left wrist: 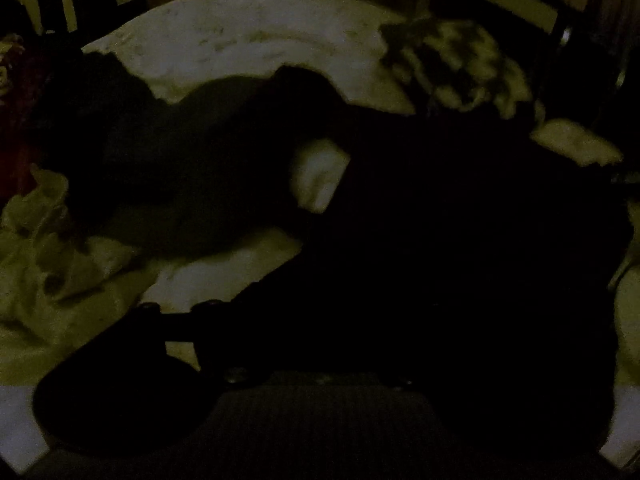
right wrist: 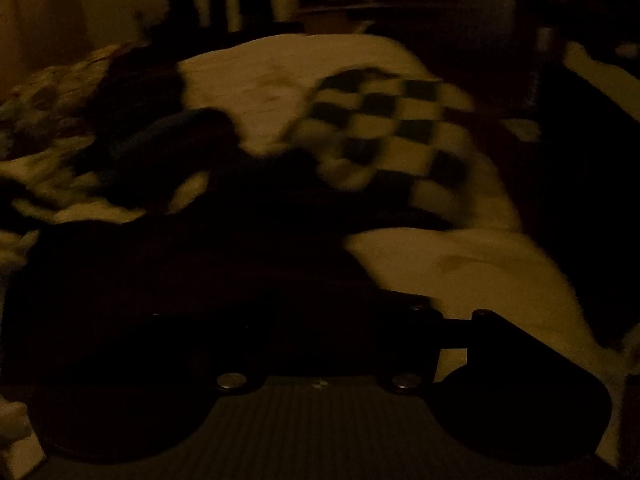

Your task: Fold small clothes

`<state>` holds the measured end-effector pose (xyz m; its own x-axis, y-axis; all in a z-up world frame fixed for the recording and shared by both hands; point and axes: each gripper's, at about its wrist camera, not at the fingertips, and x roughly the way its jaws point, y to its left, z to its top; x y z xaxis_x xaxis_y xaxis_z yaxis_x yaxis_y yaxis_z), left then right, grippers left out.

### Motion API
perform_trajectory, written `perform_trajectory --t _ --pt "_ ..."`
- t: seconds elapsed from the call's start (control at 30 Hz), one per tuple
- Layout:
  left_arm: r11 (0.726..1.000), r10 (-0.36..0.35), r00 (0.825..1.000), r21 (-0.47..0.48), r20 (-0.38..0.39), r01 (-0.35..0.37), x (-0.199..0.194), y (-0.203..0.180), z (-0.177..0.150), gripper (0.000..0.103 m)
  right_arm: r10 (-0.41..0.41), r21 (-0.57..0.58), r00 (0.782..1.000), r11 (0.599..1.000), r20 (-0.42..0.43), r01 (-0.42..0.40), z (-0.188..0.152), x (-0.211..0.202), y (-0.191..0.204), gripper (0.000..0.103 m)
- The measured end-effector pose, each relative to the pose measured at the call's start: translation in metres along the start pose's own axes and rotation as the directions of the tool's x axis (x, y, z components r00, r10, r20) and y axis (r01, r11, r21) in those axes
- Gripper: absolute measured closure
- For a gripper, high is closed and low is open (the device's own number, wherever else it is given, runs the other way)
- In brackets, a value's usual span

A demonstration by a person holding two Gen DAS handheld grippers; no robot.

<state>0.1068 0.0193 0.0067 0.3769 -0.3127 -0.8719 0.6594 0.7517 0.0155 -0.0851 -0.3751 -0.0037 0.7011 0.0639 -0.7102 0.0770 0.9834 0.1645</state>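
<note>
Lighting: very dim in both wrist views; dark items merge with shadow, and much detail is lost.
Work surface: a pale bed sheet (left wrist: 248,36), serving as the flat area for folding.
Dark garment: a black piece of clothing (left wrist: 192,168) lies spread across the sheet directly ahead of both tools, reaching toward the near edge; its outline is uneven, so it appears not yet folded. In the right wrist view the same garment (right wrist: 180,264) fills the near left ground.
Checkered cloth: a black-and-pale checked item (right wrist: 384,136) lies beyond the dark garment, toward the right, apparently set aside.
Crumpled pale fabric: a bunched cloth (left wrist: 36,240) at the left edge, beside the dark garment.
Left gripper: the body (left wrist: 320,320) sits low over the dark garment; its fingertips vanish against the black cloth, so whether it is open, closed or pinching fabric cannot be told.
Right gripper: the frame (right wrist: 320,320) is likewise low at the garment's near edge; jaw state cannot be told.
Likely reason for pose: both tools seem placed at the near hem to take hold for a fold.
</note>
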Motion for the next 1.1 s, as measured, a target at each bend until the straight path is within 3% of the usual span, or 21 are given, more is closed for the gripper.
perform_trajectory --t 0.07,0.17,0.27,0.33,0.43,0.53,0.6,0.7,0.77,0.87,0.93,1.0,1.07,1.1 --pt "0.999 -0.039 0.999 0.02 -0.027 0.04 0.016 -0.008 0.002 0.035 0.067 -0.017 0.997 0.998 -0.027 -0.067 0.005 0.013 0.015 0.009" --pt "0.995 -0.019 0.994 0.099 -0.108 0.03 0.054 -0.024 -0.004 0.037 0.112 -0.059 0.989 0.991 -0.095 -0.118 0.007 0.041 0.036 0.009" --pt "0.99 -0.02 0.98 0.129 -0.196 0.046 0.082 -0.029 -0.019 0.061 0.097 -0.076 0.983 0.991 -0.154 -0.11 -0.001 0.057 0.044 0.009" --pt "0.986 -0.029 0.97 0.152 -0.242 0.067 0.082 -0.023 -0.031 0.063 0.094 -0.06 0.972 0.992 -0.217 -0.109 -0.01 0.064 0.043 0.009" --pt "0.969 0.007 0.969 0.243 -0.247 0.055 0.058 -0.024 -0.049 0.063 0.139 -0.037 0.951 0.987 -0.275 -0.155 -0.022 0.052 0.042 0.009" --pt "0.967 -0.007 0.966 0.244 -0.26 0.072 0.033 -0.02 -0.057 0.061 0.224 0.041 0.934 0.974 -0.279 -0.221 -0.019 0.031 0.035 0.008" --pt "0.972 -0.014 0.962 0.222 -0.273 0.077 0.026 -0.015 -0.055 0.061 0.231 0.048 0.939 0.973 -0.255 -0.227 -0.011 0.021 0.036 0.008" --pt "0.98 -0.005 0.969 0.194 -0.248 0.054 0.019 -0.01 -0.044 0.055 0.256 0.021 0.948 0.966 -0.188 -0.257 0.004 0.019 0.05 0.006" --pt "0.979 0.035 0.983 0.203 -0.182 0.003 0.01 -0.01 -0.034 0.051 0.302 0.022 0.941 0.953 -0.154 -0.302 0.013 0.029 0.061 0.006" --pt "0.983 0.01 0.994 0.182 -0.109 0.01 0.003 -0.014 -0.02 0.042 0.336 -0.021 0.926 0.939 -0.17 -0.345 0.022 0.056 0.087 0.006" --pt "0.981 -0.004 0.995 0.193 -0.104 0.024 0.005 -0.016 -0.016 0.042 0.307 -0.06 0.932 0.944 -0.193 -0.324 0.022 0.077 0.101 0.006" --pt "0.979 0.028 0.995 0.202 -0.099 -0.008 0.008 -0.015 -0.018 0.041 0.264 -0.08 0.932 0.953 -0.248 -0.291 0.018 0.102 0.112 0.006" --pt "0.983 0.076 0.992 0.175 -0.097 -0.058 0.013 -0.003 -0.02 0.038 0.286 -0.067 0.885 0.941 -0.367 -0.332 0.005 0.124 0.118 0.006" --pt "0.986 0.094 0.992 0.148 -0.087 -0.081 0.013 0.004 -0.02 0.03 0.313 -0.047 0.863 0.932 -0.397 -0.36 0.001 0.128 0.119 0.006"
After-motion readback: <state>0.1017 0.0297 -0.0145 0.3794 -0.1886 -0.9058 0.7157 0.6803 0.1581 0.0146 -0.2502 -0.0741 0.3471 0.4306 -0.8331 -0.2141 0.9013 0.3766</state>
